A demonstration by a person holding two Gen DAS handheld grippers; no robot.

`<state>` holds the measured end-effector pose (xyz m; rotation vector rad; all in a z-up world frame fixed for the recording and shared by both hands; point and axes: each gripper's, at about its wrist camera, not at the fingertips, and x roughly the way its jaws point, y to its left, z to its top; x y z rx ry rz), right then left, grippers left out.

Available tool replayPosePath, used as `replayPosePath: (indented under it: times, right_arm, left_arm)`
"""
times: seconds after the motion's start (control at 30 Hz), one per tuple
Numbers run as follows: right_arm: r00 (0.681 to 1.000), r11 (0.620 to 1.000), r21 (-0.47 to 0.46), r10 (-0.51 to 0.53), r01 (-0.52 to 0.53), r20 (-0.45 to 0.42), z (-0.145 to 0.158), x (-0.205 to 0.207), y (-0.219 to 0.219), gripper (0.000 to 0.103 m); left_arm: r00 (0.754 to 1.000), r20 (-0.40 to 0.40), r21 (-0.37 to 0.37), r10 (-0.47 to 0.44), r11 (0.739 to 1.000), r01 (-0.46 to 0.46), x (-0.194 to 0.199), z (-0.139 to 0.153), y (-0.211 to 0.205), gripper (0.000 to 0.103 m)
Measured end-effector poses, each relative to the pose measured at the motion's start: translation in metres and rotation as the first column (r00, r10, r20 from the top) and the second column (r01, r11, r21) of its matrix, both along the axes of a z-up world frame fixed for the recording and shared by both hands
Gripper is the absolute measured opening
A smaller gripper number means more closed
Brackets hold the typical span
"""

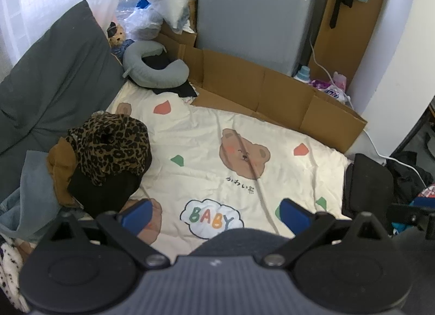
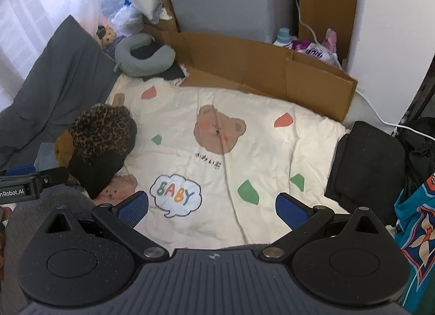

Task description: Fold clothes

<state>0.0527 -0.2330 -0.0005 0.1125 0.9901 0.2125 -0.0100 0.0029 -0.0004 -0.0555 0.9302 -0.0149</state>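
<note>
A heap of clothes lies at the left of the bed: a leopard-print garment (image 1: 108,143) (image 2: 100,130) on top of a black one (image 1: 103,192) (image 2: 95,171) and a brown one (image 1: 58,168). A folded black garment (image 1: 367,181) (image 2: 367,162) rests at the bed's right edge. My left gripper (image 1: 216,215) hovers open above the cream bear-print blanket (image 1: 217,130), holding nothing. My right gripper (image 2: 212,210) is also open and empty over the same blanket (image 2: 258,130). The left gripper's side (image 2: 27,181) shows at the left edge of the right wrist view.
A dark grey pillow (image 1: 54,84) and a grey neck pillow (image 1: 155,70) lie at the head of the bed. Flattened cardboard (image 1: 272,92) lines the far side before a grey appliance (image 1: 258,13). A teal patterned cloth (image 2: 418,230) hangs at right.
</note>
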Motion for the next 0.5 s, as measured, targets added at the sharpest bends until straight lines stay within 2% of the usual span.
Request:
replayPosePath:
  times: [0.37,0.5]
  right_arm:
    - [1.0,1.0,0.005,-0.019,0.019,0.011,0.01,-0.002,-0.008,0.103]
    - [1.0,1.0,0.017,-0.009,0.009,0.014,0.019,-0.001,-0.009,0.103]
  left_arm:
    - [0.999,-0.015,-0.028,-0.033,0.999,0.032,0.005,0.004,-0.002,0.101]
    - [0.999,-0.036,-0.074,-0.025,0.997,0.022,0.005,0.01,0.004,0.101]
